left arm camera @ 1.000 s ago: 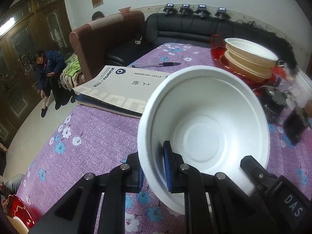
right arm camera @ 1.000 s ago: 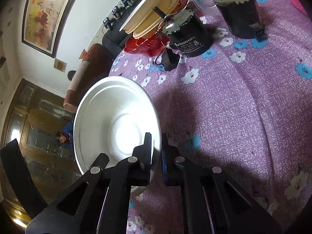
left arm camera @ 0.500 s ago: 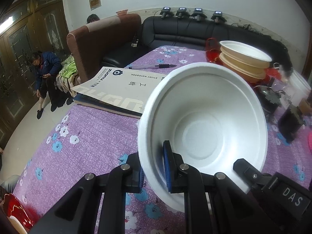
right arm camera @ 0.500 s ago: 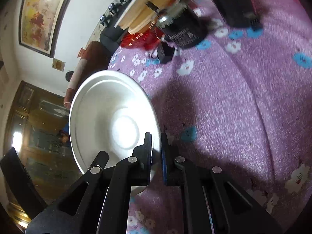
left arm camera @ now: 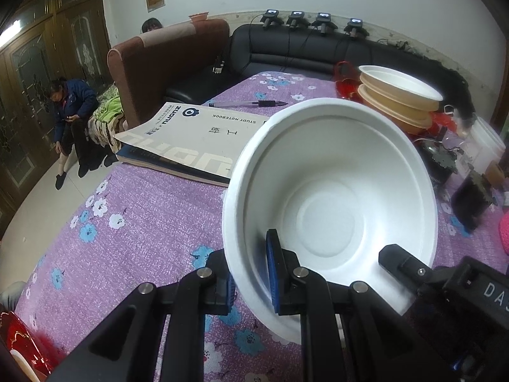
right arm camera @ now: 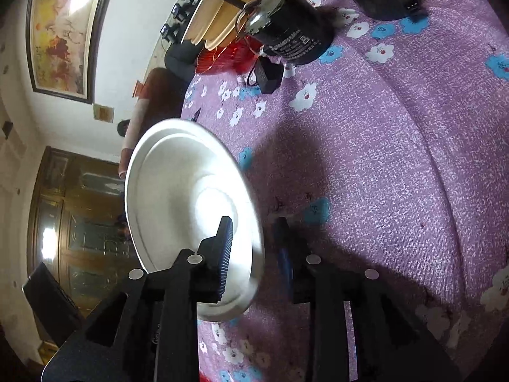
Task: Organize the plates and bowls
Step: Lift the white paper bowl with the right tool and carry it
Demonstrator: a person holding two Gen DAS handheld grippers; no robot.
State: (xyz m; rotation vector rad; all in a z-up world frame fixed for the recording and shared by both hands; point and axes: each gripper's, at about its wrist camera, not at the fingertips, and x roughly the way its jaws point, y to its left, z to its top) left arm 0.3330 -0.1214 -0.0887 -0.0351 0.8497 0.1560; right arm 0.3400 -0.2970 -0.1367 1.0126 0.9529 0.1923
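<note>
**White bowl pinched on the left, being let go on the right**

You are holding a white bowl [left arm camera: 331,210] over the purple floral tablecloth [left arm camera: 136,222]. The bowl is deep and plain, with a stepped rim and a flat round bottom, and it is tilting so that its inside is facing the left camera. In the right view the same bowl [right arm camera: 187,197] is appearing nearly edge-on and a little blurred.

Your left gripper [left arm camera: 251,273] is almost fully closed and is pinching the near rim of the bowl: one blue pad is sitting inside the wall, the other outside. Your right gripper [right arm camera: 254,248] is opening at this moment. The rim is standing between its jaws, the left finger is lying inside the bowl, and the right pad is already apart from the wall with a clear gap.

Both grippers are pointing forward and downward at the table. The right one is rolled to the side, so the room is looking tilted in its view.

Behind the bowl a notebook [left arm camera: 197,137] is lying, and farther right a stack of bowls [left arm camera: 400,95] is standing on a red plate [left arm camera: 345,87].
</note>
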